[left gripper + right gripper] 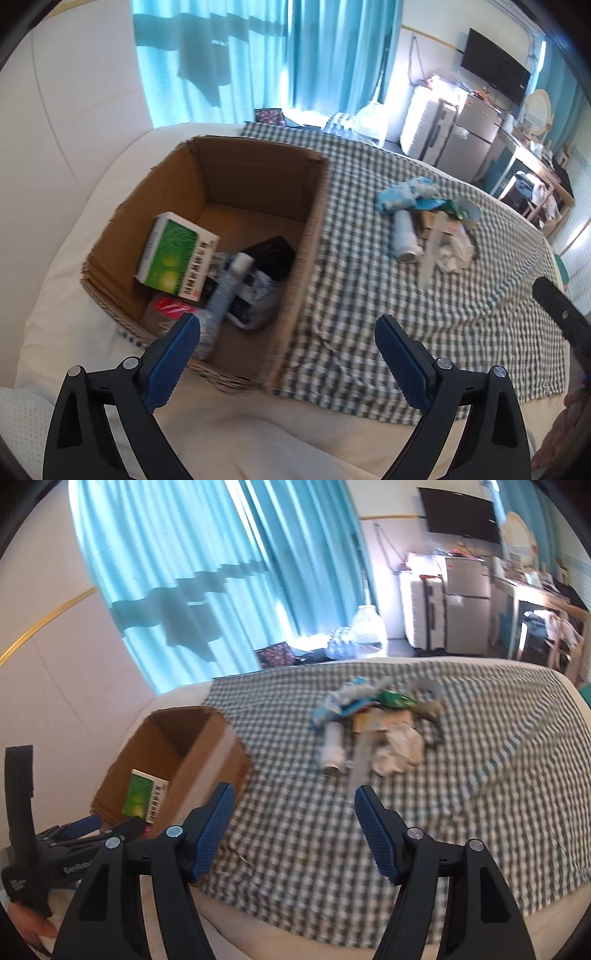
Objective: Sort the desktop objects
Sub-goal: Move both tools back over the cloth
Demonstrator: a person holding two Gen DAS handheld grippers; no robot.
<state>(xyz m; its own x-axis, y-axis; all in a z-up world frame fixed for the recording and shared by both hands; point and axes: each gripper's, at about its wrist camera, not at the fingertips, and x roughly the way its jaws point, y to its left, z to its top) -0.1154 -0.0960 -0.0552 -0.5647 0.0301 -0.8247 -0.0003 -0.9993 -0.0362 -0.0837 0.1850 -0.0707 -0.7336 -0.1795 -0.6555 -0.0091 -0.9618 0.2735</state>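
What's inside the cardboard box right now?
Inside the cardboard box: a green medicine box, a white tube, a black item, something red. Whatever lies beneath them is covered.

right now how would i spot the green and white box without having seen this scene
Find the open cardboard box at the edge of the checked cloth. Inside, against its left wall, leans the green and white box, the only green thing among the grey and black items there.

Left tool (288,345) gapes empty above cardboard box (255,173) holding green carton (173,254).
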